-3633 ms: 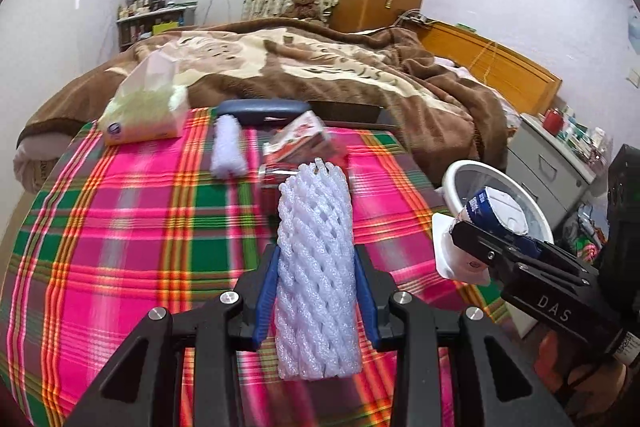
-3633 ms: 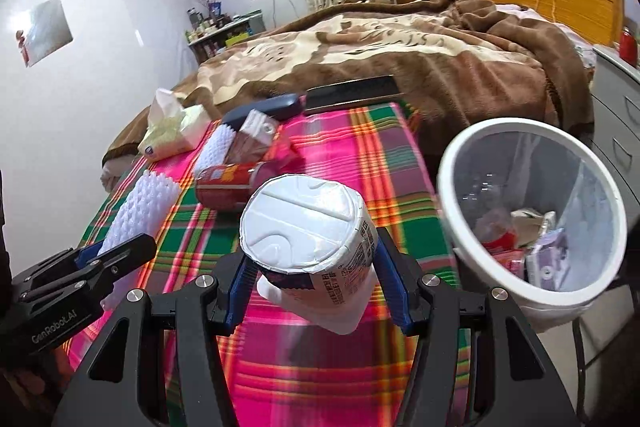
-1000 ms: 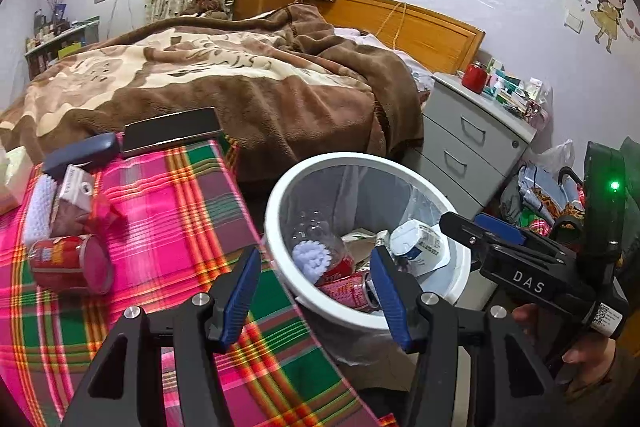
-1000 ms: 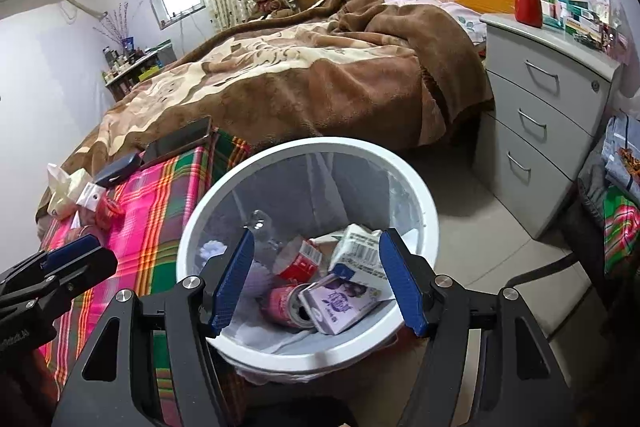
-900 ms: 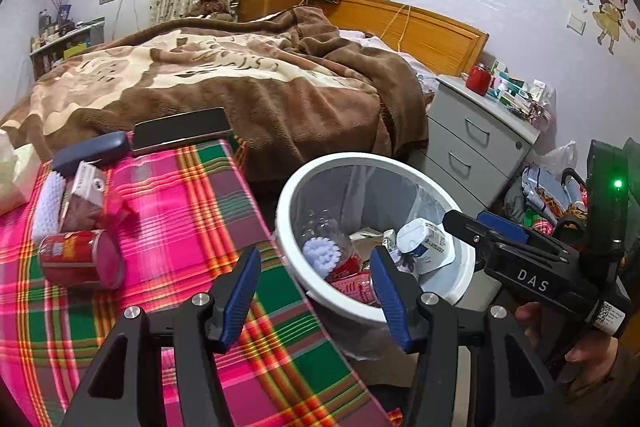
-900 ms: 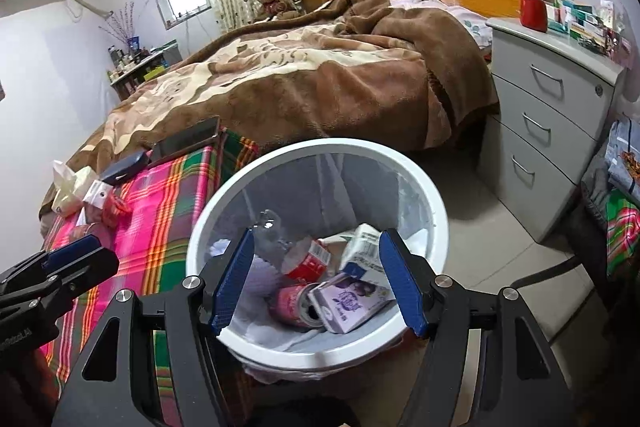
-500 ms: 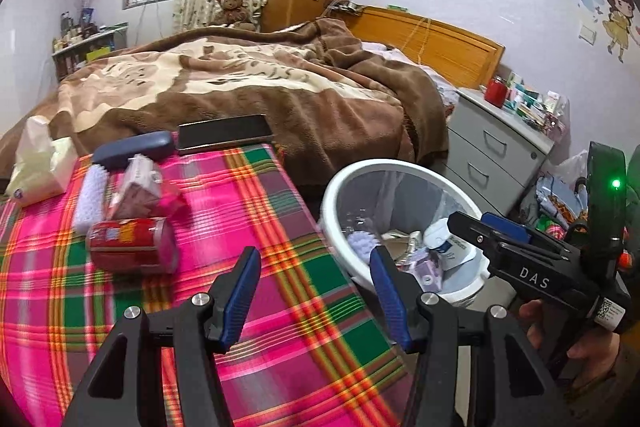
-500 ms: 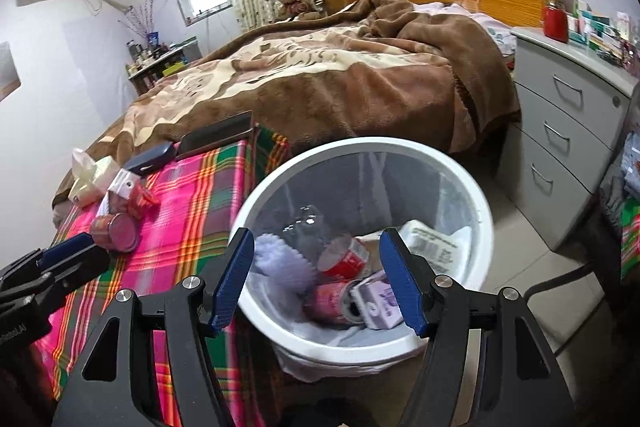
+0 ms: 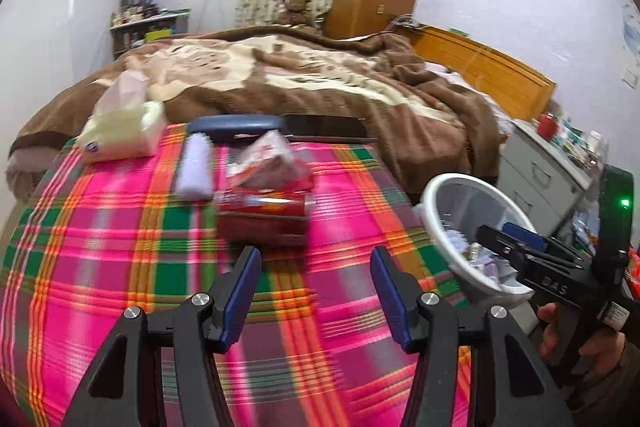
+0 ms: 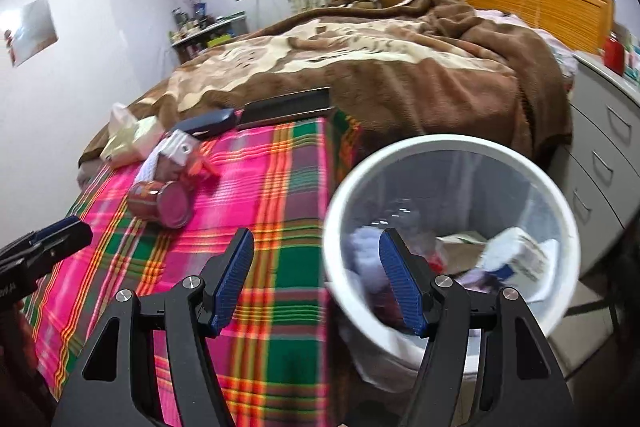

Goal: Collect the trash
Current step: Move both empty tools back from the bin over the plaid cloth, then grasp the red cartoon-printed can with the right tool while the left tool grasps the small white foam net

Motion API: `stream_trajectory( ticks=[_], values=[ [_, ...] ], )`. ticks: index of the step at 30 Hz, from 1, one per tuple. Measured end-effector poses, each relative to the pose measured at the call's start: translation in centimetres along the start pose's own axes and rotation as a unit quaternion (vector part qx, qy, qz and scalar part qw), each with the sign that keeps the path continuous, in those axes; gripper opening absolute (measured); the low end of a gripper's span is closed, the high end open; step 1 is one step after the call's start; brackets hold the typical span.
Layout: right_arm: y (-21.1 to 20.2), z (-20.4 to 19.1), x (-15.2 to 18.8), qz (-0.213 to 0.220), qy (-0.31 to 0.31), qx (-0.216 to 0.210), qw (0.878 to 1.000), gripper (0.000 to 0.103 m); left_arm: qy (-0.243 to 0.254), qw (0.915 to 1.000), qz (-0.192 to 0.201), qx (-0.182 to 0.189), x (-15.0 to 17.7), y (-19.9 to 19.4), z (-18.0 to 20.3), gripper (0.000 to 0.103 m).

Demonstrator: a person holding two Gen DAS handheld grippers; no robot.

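The left gripper (image 9: pixel 314 291) is wide open and empty, pointed at the red can (image 9: pixel 262 213) on the table (image 9: pixel 100 259), probably to take it next. The right gripper (image 10: pixel 316 281) is also open and empty, beside the bin (image 10: pixel 452 147). A foam net (image 9: pixel 195 169) and wrapper (image 9: pixel 268 163) lie behind the can. The bin already holds cartons, cans and foam.
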State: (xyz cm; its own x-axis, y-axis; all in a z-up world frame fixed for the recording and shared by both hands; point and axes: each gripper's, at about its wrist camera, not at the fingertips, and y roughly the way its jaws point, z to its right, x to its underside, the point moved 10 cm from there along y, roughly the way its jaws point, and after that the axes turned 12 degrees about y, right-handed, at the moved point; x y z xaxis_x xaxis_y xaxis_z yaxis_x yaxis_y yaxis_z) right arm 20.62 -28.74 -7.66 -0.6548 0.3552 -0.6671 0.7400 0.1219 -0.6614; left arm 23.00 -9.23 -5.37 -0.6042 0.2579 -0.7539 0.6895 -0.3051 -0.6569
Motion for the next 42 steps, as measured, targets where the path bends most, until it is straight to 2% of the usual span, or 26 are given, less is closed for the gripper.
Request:
stream_trajectory(
  ticks=[3,13,19,22,30,38,42],
  values=[
    [0.9,-1.8,0.4,-0.011,-0.022,-0.009,1.0,0.067,-0.021,0.9997,0.0,-0.011,0.4,-0.2,-2.5,0.057],
    [3.3,-8.3,1.2,-0.032,-0.101,-0.063,0.992,0.067,-0.034,0.9983,-0.018,-0.044,1.5,0.5,-8.8,0.057],
    [5.0,-11.4,1.1,-0.035,-0.139,-0.08,0.986,0.067,-0.039,0.9977,-0.03,-0.046,1.8,1.8,-11.3,0.057],
    [5.6,-12.7,0.9,-0.046,-0.143,-0.107,0.983,0.067,-0.039,0.9977,-0.035,-0.044,1.5,2.6,-12.3,0.057],
    [7.6,-16.3,1.0,-0.075,-0.2,-0.152,0.965,0.067,-0.042,0.9978,-0.044,-0.028,0.3,5.1,-14.5,0.057],
    [8.1,-17.0,3.3,-0.131,-0.244,-0.164,0.947,0.067,-0.046,0.9969,-0.057,-0.028,-0.3,7.3,-17.0,0.057],
    [7.8,-17.7,5.0,-0.176,-0.249,-0.18,0.935,0.067,-0.053,0.9969,-0.055,-0.016,-1.1,8.3,-17.8,0.057]
  ],
)
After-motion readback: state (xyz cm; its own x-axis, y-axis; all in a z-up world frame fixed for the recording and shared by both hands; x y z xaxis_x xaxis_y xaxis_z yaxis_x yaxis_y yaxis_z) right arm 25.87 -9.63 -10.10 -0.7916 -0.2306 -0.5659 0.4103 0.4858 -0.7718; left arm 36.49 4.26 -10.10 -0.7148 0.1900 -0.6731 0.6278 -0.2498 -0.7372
